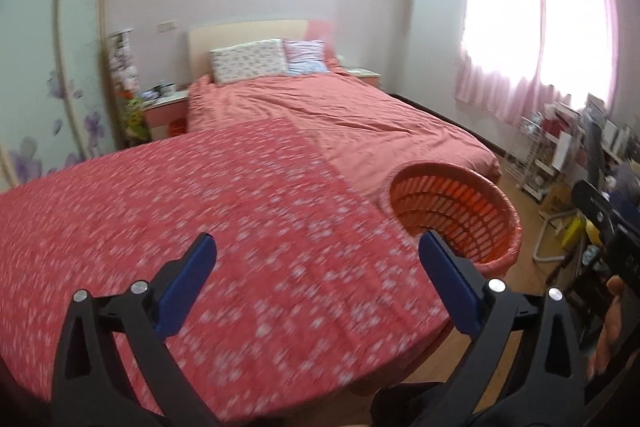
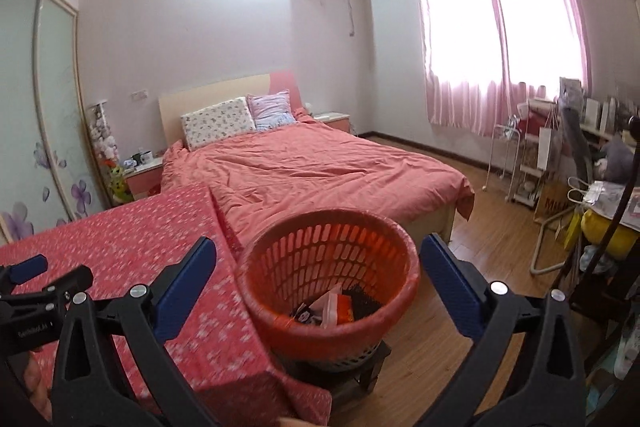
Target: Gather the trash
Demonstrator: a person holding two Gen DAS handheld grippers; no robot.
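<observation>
Wrappers (image 2: 332,309) in your basket (image 2: 280,323) look light and crinkly; pinch an edge. Both tongs, left (image 1: 318,261) and right (image 2: 318,263), gape wide, empty.

Ahead of the left gripper (image 1: 316,259), jaws wide with nothing between them, the red cloth (image 1: 200,211) lies flat and bare, open to pass over; the basket (image 1: 460,211) rises just off its right finger at the cloth's edge; beyond lies the bed (image 1: 340,119). The right gripper (image 2: 318,263), jaws also wide and empty, looks straight into the basket's (image 2: 332,259) open mouth, wrappers (image 2: 332,307) at the bottom; the left gripper (image 2: 24,267) sits to its left over the cloth; right of the basket bare floor (image 2: 472,227) runs free up to a cluttered rack (image 2: 532,163) and bags.
</observation>
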